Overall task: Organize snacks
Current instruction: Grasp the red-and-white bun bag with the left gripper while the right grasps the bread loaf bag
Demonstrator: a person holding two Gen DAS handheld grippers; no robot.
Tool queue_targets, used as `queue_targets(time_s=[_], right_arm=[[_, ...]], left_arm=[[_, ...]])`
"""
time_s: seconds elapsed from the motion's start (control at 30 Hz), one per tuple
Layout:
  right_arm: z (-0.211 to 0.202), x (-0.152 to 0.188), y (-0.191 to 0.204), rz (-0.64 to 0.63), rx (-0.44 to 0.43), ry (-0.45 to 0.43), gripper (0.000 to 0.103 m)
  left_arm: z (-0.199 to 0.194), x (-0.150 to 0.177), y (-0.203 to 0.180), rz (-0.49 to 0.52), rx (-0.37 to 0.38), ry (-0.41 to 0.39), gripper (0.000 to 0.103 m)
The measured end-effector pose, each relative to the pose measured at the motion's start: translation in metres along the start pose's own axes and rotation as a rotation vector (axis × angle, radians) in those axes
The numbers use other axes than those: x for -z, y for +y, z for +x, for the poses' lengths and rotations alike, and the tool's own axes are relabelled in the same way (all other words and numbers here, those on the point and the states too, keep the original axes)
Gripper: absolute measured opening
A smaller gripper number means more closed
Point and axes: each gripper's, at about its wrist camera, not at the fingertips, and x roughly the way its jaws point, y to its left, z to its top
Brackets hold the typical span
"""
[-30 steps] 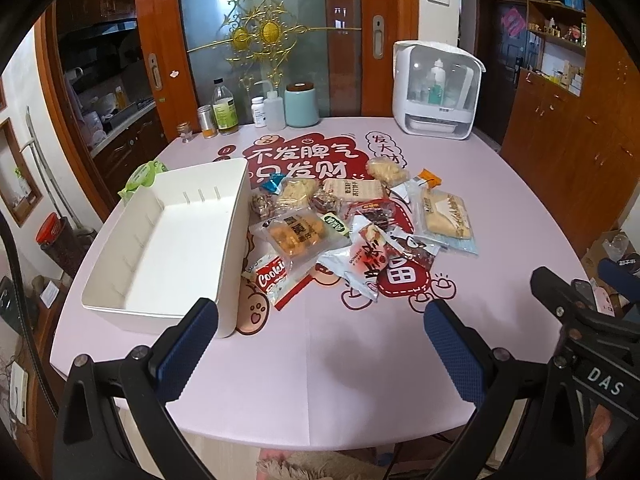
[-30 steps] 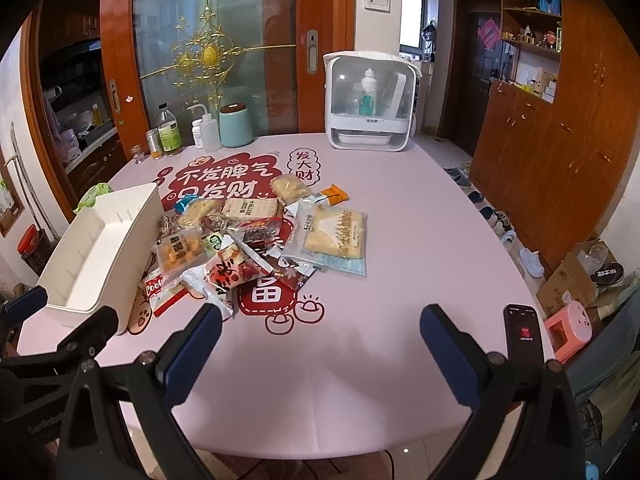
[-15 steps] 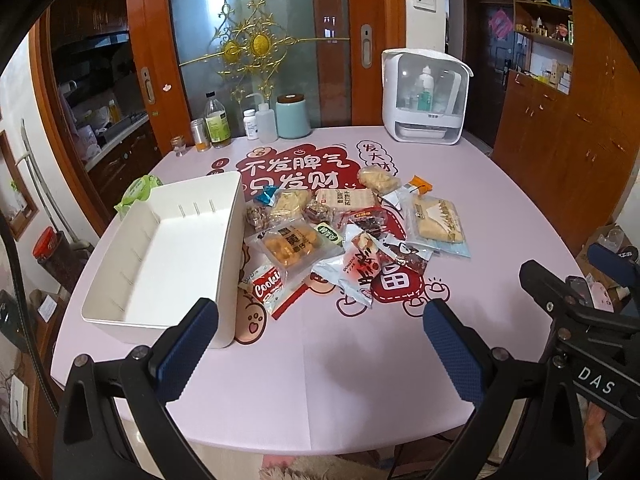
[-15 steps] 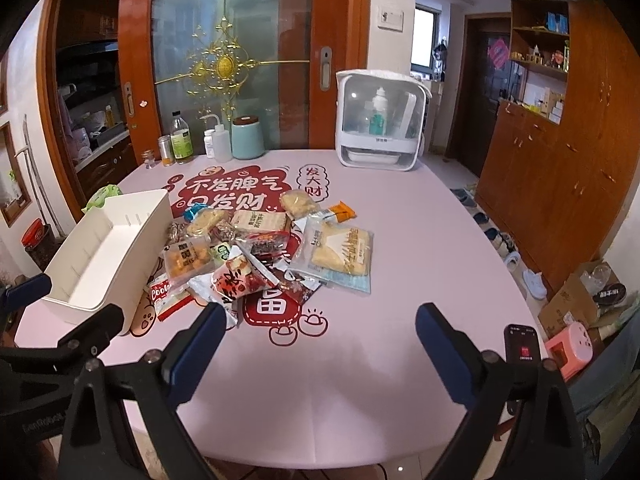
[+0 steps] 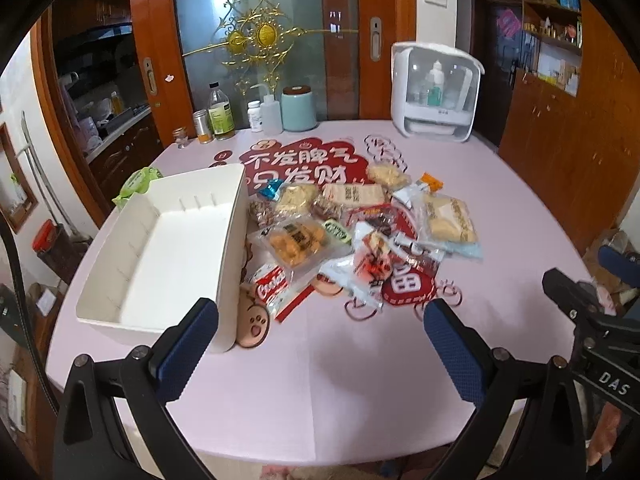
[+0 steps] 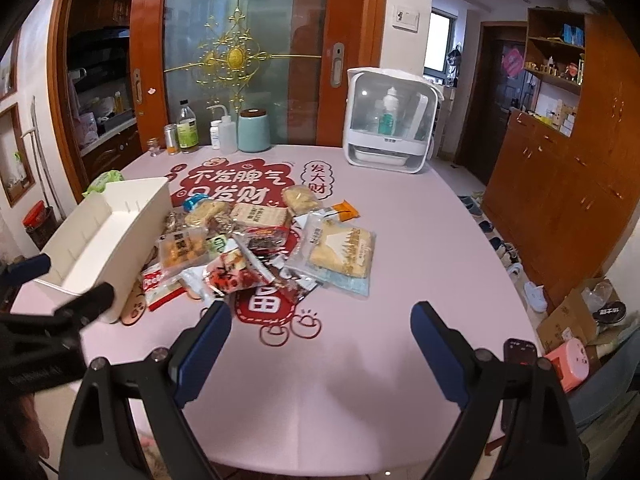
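Both the left gripper (image 5: 320, 340) and right gripper (image 6: 320, 334) hover with jaws spread wide, gripping nothing. The heap of packaged snacks (image 5: 352, 224) lies mid-surface, touching the long white plastic bin (image 5: 168, 248); a teal canister (image 5: 299, 109) and white dispenser (image 5: 436, 92) stand behind.

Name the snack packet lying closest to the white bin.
The red-and-white Cookies packet, at the pile's near-left edge, lies right beside the white bin; the other packets lie farther right.

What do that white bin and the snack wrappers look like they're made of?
The white bin looks like hard plastic with a smooth, slightly matte finish: thin even walls with moulded slots inside. The snack packets appear to be thin plastic film, partly clear and glossy, since they crinkle, catch glare and show the food inside.
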Motion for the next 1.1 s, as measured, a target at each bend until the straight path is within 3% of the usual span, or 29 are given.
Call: queue_targets(time_s=[0.4, 0.47, 0.7, 1.1], right_arm=[[0.046, -0.049, -0.044, 0.073, -0.008, -0.007, 0.092], [0.06, -0.064, -0.053, 0.091, -0.03, 0.009, 0.092], [0.123, -0.101, -0.076, 0.155, -0.091, 0.091, 0.092], [0.228, -0.087, -0.085, 0.263, -0.175, 0.304, 0.092]], left_arm=[[0.026, -0.039, -0.001, 0.077, -0.027, -0.017, 0.102], [0.036, -0.049, -0.006, 0.107, -0.027, 0.008, 0.102], [0.089, -0.075, -0.025, 0.163, 0.099, 0.102, 0.102], [0.187, -0.058, -0.056, 0.237, 0.119, 0.279, 0.102]])
